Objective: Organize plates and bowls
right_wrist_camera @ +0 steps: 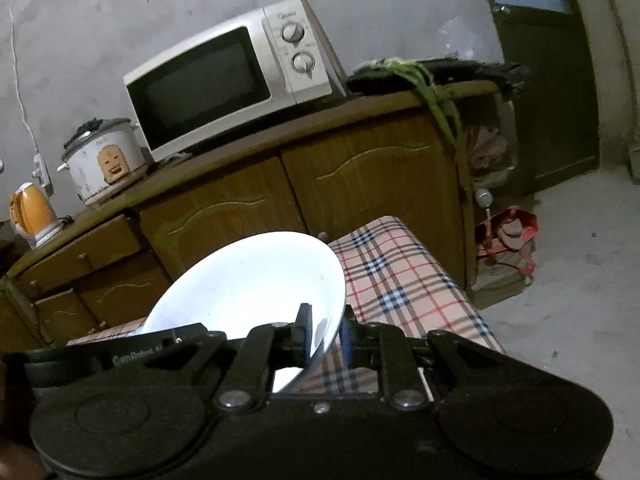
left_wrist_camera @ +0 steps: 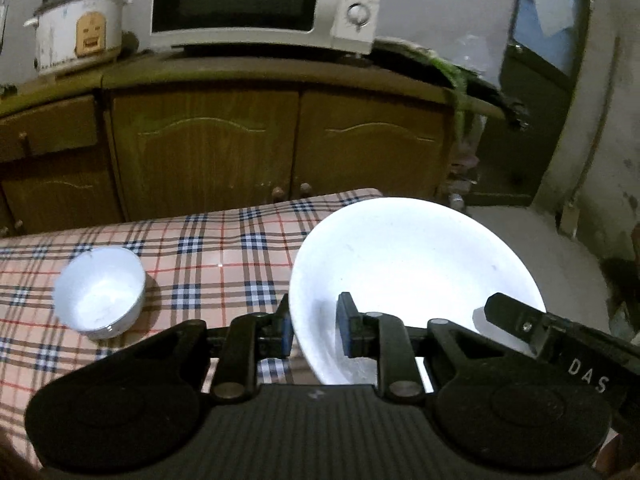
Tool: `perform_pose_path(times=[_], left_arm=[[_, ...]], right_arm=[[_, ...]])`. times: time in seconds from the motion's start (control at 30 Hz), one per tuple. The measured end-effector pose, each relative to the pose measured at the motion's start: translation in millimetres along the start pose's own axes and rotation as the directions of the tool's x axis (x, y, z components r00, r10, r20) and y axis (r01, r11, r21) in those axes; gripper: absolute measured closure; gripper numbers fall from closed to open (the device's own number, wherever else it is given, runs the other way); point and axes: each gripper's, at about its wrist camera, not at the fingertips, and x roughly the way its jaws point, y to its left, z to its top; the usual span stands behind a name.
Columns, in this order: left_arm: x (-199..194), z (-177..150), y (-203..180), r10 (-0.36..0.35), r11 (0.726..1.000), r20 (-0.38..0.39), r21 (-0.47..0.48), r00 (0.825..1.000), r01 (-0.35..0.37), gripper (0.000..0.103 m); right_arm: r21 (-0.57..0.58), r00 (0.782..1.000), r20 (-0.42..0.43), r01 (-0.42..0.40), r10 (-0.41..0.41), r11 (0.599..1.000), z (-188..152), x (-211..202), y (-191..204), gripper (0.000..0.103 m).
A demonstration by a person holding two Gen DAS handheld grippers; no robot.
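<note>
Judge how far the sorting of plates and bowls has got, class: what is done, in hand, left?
Done: nothing visibly stacked yet. In hand: both tools, left and right, are shut on opposite rims of the white plate, which looks raised off the checked tablecloth. Left: the small white bowl sits alone on the cloth, untouched.

A home kitchen, plain and worn. A microwave [right_wrist_camera: 228, 84], a rice cooker [right_wrist_camera: 102, 170] and an orange kettle [right_wrist_camera: 34, 212] stand on a brown wooden cabinet [right_wrist_camera: 360, 188] with arched doors. Before it is a counter under a checked cloth [left_wrist_camera: 208, 248], a white bowl [left_wrist_camera: 100, 292] on it. Bare grey wall [right_wrist_camera: 80, 40], concrete floor [right_wrist_camera: 580, 280], dark door [right_wrist_camera: 548, 92].
</note>
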Motion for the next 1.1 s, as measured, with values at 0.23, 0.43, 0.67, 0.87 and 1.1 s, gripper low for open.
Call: perform_pose_path(times=[0.23,0.43,0.67,0.87,1.1], left_arm=[[-41,-16,-8,-0.008,1.0,0.017,0.03,1.0,0.008,0.08],[-74,-27,-19,0.002,0.998,0.048,0.062,0.999,-0.005,0.08],[-99,-38,-23,0.001,0.997,0.071,0.073,0.997,-0.006,0.08],[-112,-48,-24,-0.001,0.998,0.08,0.07,0.997,-0.005,0.078],[-121,-59,-23,-0.003,0.998,0.079,0.062,0.997,-0.002,0.078]], right_arm=[[-0.011,1.0,0.024,0.014,-0.014,1.0,-9,-58,4,0.083],[-0.027,0.999,0.044,0.024,-0.023,0.999,-16,-97,10,0.083],[-0.041,0.998,0.06,0.034,-0.032,0.999,-23,-129,16,0.083],[-0.051,0.997,0.071,0.034,-0.03,0.998,-28,-148,20,0.083],[-0.069,0.997,0.066,0.034,-0.029,0.997,-36,-162,24,0.083]])
